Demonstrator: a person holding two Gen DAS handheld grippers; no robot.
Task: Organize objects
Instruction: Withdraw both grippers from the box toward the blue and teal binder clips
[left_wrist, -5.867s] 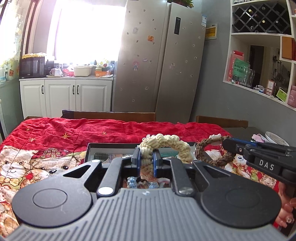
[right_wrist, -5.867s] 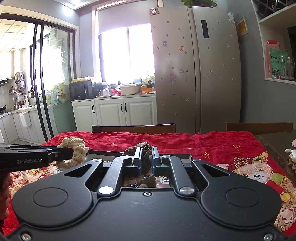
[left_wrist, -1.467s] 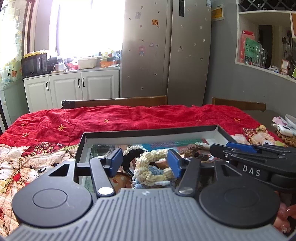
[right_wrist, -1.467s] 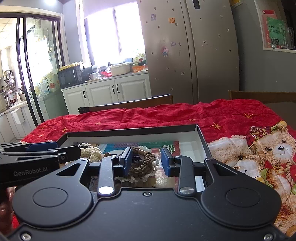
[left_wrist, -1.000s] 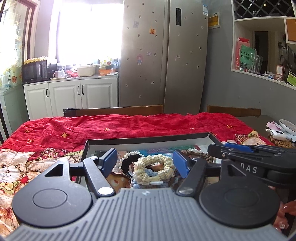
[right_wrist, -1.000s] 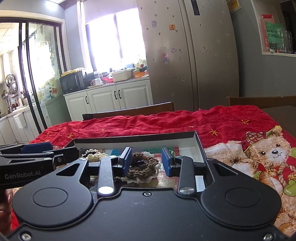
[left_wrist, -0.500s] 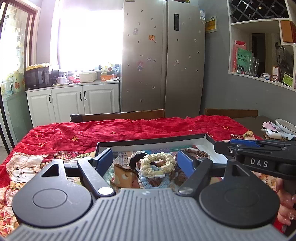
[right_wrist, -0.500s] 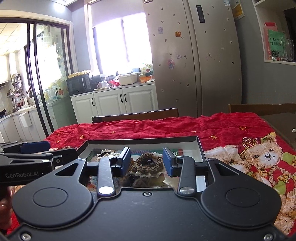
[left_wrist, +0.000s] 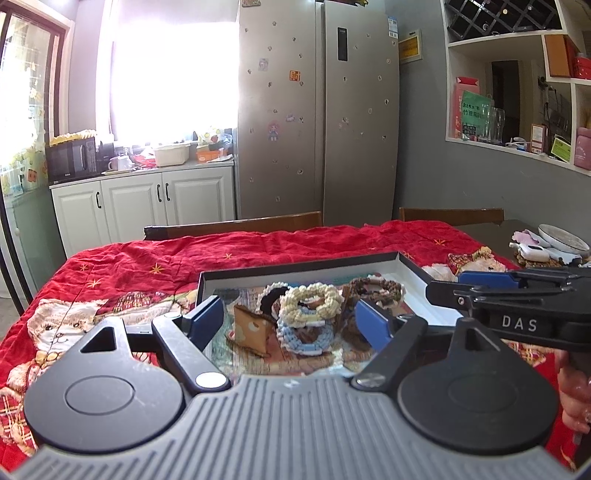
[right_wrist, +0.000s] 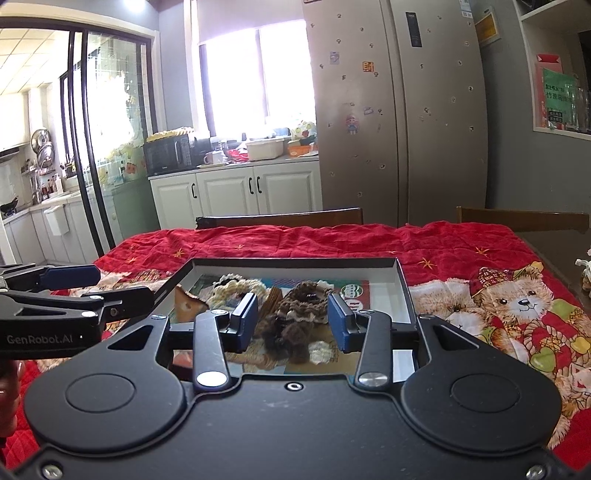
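Note:
A shallow black tray with white walls (left_wrist: 295, 267) (right_wrist: 295, 261) lies on the red cloth. It holds several knitted rings: a cream one (left_wrist: 308, 301) (right_wrist: 236, 286) on top of a blue one (left_wrist: 301, 332), and a brown one (left_wrist: 376, 290) (right_wrist: 303, 299). A tan wedge (left_wrist: 251, 328) stands beside them. My left gripper (left_wrist: 290, 317) (right_wrist: 110, 288) hangs wide open in front of the tray, holding nothing. My right gripper (right_wrist: 293, 319) (left_wrist: 443, 286) is beside it; its jaws are opening, and the brown ring lies beyond them, untouched.
The table wears a red quilted cloth with teddy bears (right_wrist: 517, 306). Two wooden chair backs (left_wrist: 236, 225) (right_wrist: 521, 218) stand at its far side. A plate (left_wrist: 561, 238) and small items sit at the far right. A fridge (left_wrist: 317, 110) and cabinets are behind.
Both grippers let go of their rings, which now lie in the tray. Both have drawn back from the tray and risen a little, with their jaws spread wider.

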